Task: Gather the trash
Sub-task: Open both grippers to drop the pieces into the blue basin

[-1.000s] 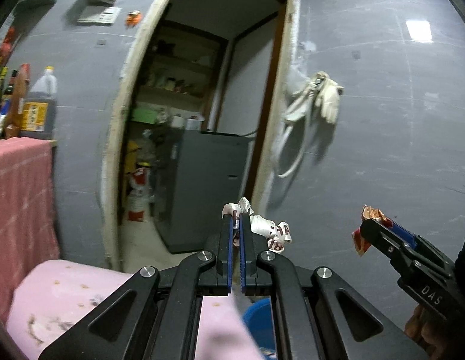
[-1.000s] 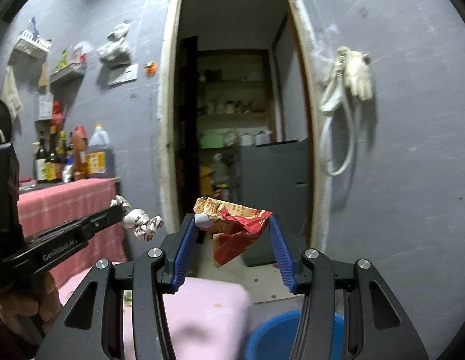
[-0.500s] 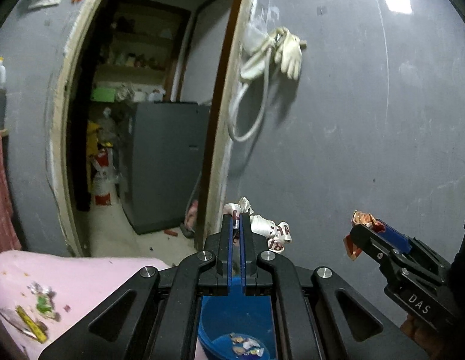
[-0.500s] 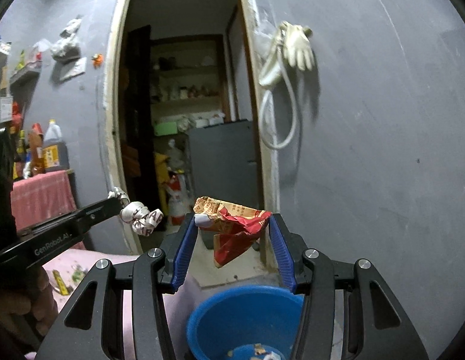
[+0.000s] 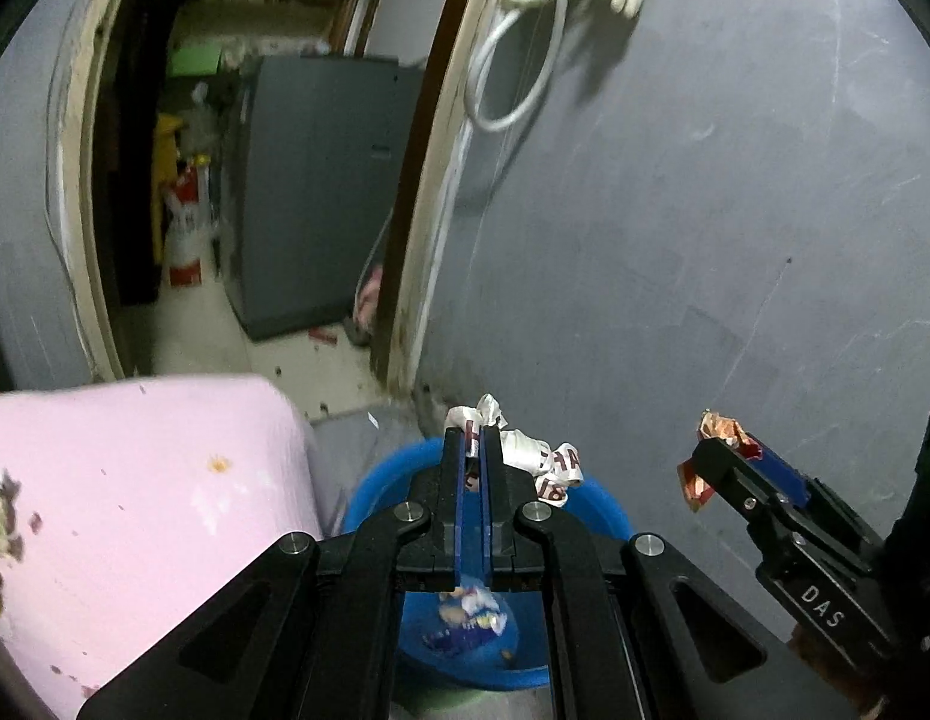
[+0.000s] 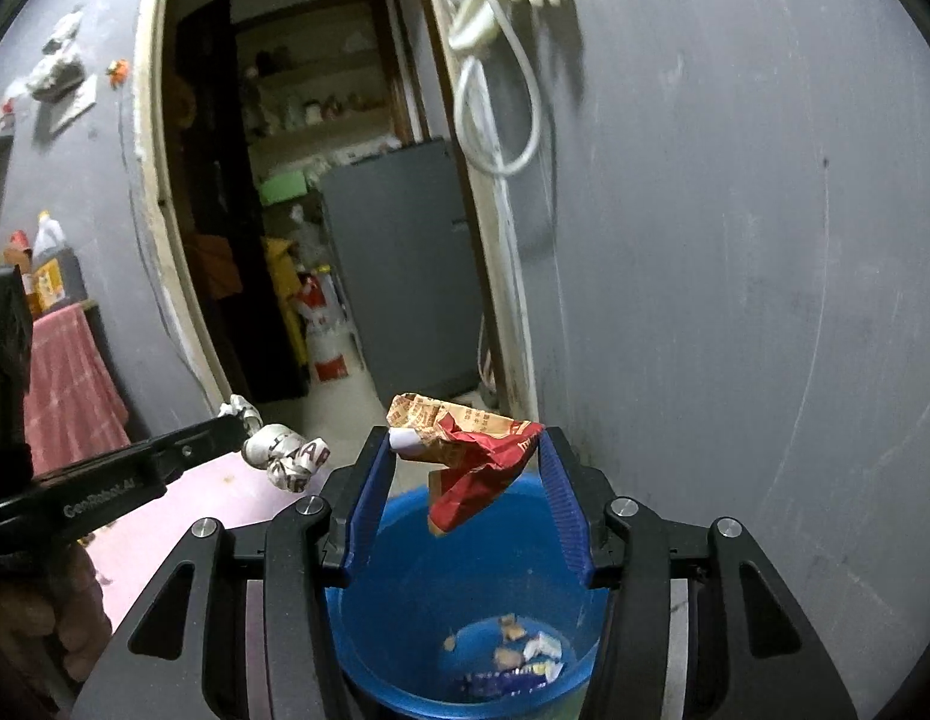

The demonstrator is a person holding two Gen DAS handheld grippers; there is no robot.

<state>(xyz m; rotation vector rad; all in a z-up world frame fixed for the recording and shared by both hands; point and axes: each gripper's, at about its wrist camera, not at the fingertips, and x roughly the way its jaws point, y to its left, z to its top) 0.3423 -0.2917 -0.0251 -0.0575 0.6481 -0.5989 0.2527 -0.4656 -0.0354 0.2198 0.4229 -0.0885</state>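
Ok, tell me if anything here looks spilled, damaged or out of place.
Nothing spilled at the blue bucket: wrappers lie inside it. Crumbs and scraps litter the pink table. The red wrapper and white wrapper are crumpled, held above the bucket.

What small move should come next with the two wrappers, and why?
Probably open the right gripper: its red wrapper hangs directly over the blue bucket, which already holds scraps. The left gripper with its white wrapper sits at the rim.
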